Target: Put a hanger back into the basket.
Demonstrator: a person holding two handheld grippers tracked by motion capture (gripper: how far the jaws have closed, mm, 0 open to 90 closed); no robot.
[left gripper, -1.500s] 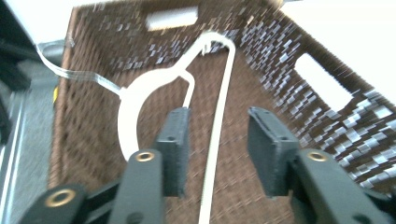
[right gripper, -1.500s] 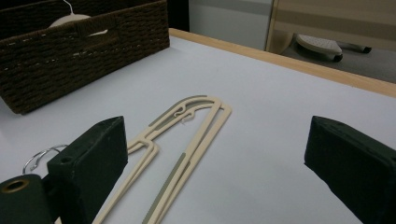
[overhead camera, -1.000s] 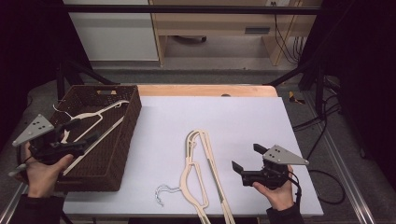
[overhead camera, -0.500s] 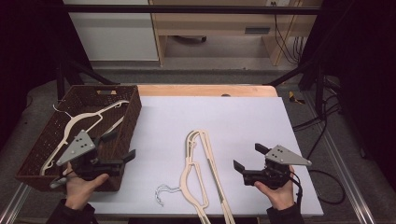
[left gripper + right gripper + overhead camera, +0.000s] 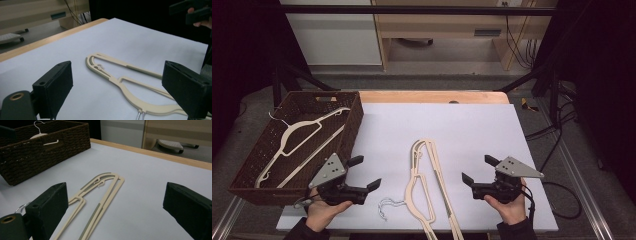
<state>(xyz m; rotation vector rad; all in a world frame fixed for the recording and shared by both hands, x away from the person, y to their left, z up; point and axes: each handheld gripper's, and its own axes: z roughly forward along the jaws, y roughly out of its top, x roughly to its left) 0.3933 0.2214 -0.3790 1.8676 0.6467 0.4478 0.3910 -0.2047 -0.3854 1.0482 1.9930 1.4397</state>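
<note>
1. In the high view the left gripper [image 5: 363, 173] sat at the lower left of the frame, just right of the basket's near corner, its jaws spread wide and holding nothing.
2. The right gripper [image 5: 480, 170] sat at the lower right, held in a hand [image 5: 507, 202], jaws likewise wide apart and empty, facing toward the frame's centre.
3. Between the two grippers, in the lower centre, cream hangers [image 5: 426, 187] lay flat and overlapped on the white table [image 5: 462, 125], wire hooks [image 5: 388, 206] toward the lower left.
4. A dark wicker basket [image 5: 355, 117] stood at the left of the frame, with one more cream hanger [image 5: 302, 134] lying inside it.
5. In the left gripper view the hangers [image 5: 120, 81] lay between and beyond the jaws; in the right gripper view they [image 5: 100, 195] ran from the centre to the lower left, with the basket [image 5: 42, 152] at upper left.
</note>
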